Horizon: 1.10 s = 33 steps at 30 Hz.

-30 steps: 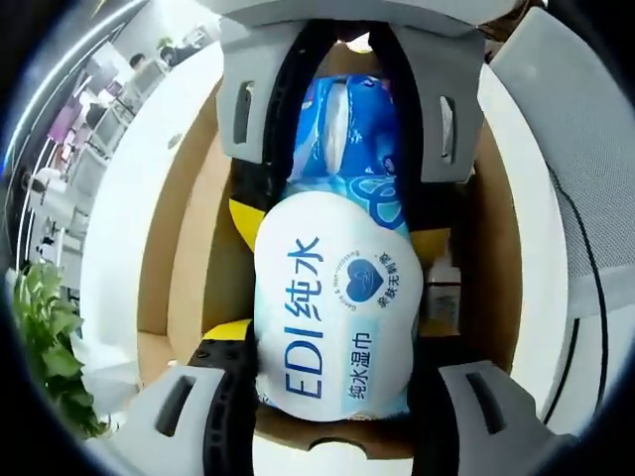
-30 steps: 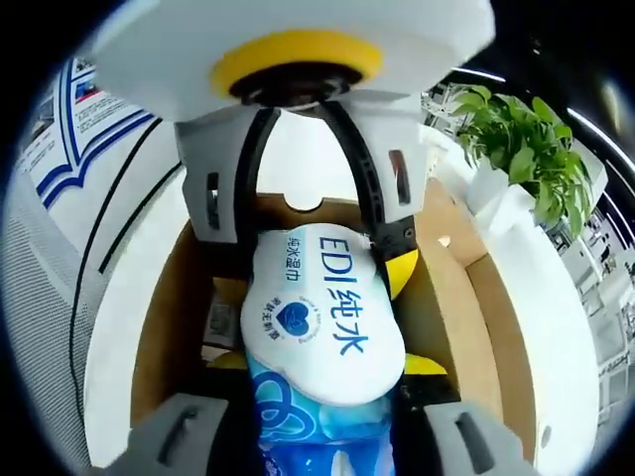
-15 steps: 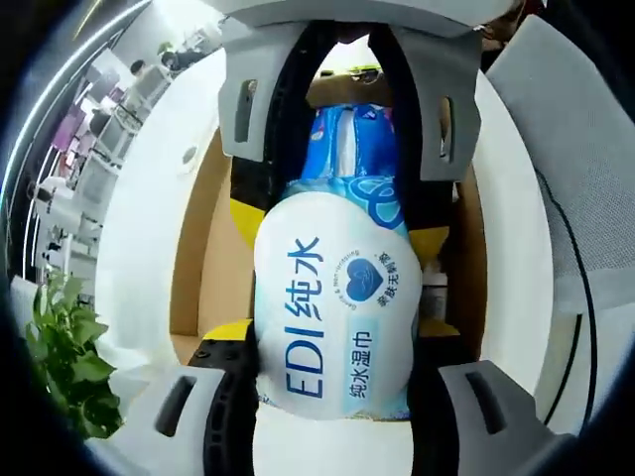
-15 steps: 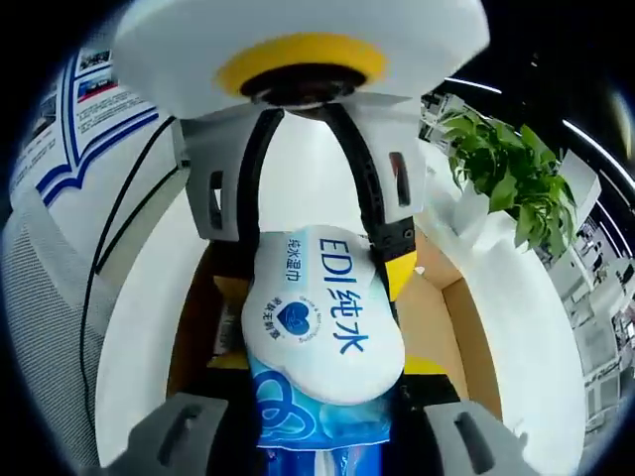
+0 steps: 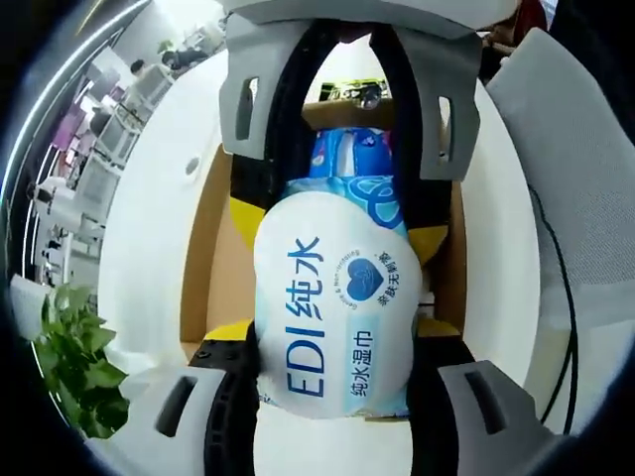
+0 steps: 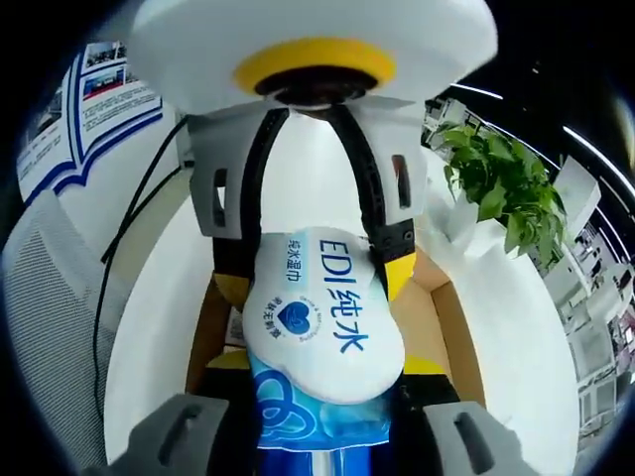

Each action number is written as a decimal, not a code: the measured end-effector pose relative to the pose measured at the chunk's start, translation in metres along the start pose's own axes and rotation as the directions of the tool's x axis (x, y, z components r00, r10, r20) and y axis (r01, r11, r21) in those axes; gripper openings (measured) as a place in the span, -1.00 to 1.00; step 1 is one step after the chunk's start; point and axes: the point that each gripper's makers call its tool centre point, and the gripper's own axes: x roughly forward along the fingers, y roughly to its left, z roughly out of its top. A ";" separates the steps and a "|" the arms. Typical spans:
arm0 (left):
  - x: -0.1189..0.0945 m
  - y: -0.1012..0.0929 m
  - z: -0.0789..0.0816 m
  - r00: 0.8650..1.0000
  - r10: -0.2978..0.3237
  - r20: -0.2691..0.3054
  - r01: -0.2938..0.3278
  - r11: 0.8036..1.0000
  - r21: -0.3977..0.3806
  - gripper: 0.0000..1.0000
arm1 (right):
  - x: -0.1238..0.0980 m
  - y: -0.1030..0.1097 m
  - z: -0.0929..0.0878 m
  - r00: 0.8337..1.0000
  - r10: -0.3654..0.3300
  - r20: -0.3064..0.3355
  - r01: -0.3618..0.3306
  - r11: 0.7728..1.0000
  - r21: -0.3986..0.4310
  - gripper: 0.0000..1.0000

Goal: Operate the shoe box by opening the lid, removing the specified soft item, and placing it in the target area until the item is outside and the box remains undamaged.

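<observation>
On a white table point(image 5: 149, 268) the open shoe box point(image 5: 203, 268) lies below, while the wet-wipe pack point(image 5: 332, 307), at 12 o'clock from the left gripper point(image 5: 332, 382), is clamped at opposite ends by it and the right gripper point(image 6: 322, 397), so the soft pack is carried level.

One wipes pack point(image 5: 332, 317), one box point(image 5: 203, 268), one plant point(image 6: 501, 193)

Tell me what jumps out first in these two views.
The white-and-blue wet wipes pack, printed "EDI", held from opposite ends between the left gripper and the right gripper. Beneath it sits the open cardboard shoe box on a white table, with a green plant beside it.
</observation>
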 end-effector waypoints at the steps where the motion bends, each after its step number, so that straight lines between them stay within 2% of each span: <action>1: -0.001 0.000 0.001 1.000 -0.001 -0.001 0.001 1.000 0.000 0.19 | -0.002 0.000 0.000 1.000 0.000 0.001 0.000 1.000 0.000 -0.05; 22: -0.008 -0.006 0.052 1.000 -0.025 0.019 0.024 1.000 0.015 0.19 | -0.049 0.000 -0.020 1.000 -0.012 0.009 0.012 1.000 0.021 -0.06; 33: -0.001 -0.015 0.082 0.999 -0.047 0.026 0.046 0.999 0.028 0.19 | -0.075 0.004 -0.041 1.000 -0.016 0.007 0.016 0.999 0.038 -0.06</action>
